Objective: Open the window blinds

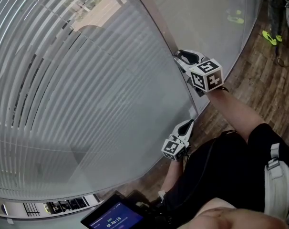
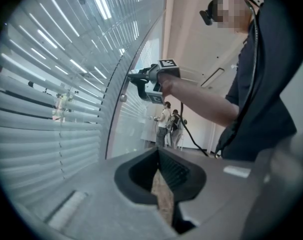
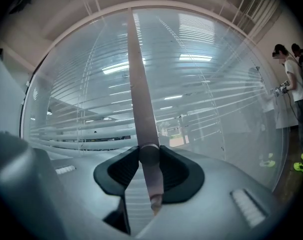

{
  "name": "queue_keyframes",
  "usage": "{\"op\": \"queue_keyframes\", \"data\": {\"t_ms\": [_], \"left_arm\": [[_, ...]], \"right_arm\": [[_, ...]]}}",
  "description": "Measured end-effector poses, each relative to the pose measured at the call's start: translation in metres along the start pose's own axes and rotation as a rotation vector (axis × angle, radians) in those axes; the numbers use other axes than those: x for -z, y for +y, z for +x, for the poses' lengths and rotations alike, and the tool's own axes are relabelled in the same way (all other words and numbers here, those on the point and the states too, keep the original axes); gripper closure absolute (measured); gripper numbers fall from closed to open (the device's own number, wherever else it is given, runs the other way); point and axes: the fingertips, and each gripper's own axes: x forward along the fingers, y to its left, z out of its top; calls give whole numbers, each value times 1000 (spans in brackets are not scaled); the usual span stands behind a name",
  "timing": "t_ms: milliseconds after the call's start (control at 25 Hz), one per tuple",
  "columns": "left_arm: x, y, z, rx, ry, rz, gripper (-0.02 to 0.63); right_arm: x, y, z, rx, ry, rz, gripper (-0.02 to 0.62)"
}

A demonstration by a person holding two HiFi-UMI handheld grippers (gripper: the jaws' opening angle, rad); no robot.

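The tilt wand point(image 3: 136, 84), hung upright along the right edge of the blinds point(image 1: 87, 104), was clamped near its lower end in the right gripper point(image 3: 149, 156), while the left gripper point(image 2: 159, 159) was held lower, jaws together and empty.

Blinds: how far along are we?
Done: the right gripper is clamped on the wand. In hand: the tilt. The slats look part open, with dark gaps at the head view's left and a near-solid face nearer the wand. Left: probably more twisting until every slat lies flat. The left gripper is shut and empty.
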Motion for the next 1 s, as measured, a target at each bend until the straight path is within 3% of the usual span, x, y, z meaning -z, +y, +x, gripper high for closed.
{"op": "queue_keyframes", "data": {"t_ms": [360,520,600,720,1000], "left_arm": [[1,0,1,-12,4,-1,604],[0,0,2,-15,6,0,604],[0,1,1,-17,10,2,604],[3,2,-3,-26,21,1,604],[10,6,-12,-53,39,-12,604]], "right_arm": [[-1,-1,-2,-25,-17,-13,463],[2,10,-2,-82,-2,-97,355],[0,14,-5,-91,-22,-192,336],[-8,25,-9,-98,-44,-434,335],[5,29,-13,-52,60,-1339,298]]}}
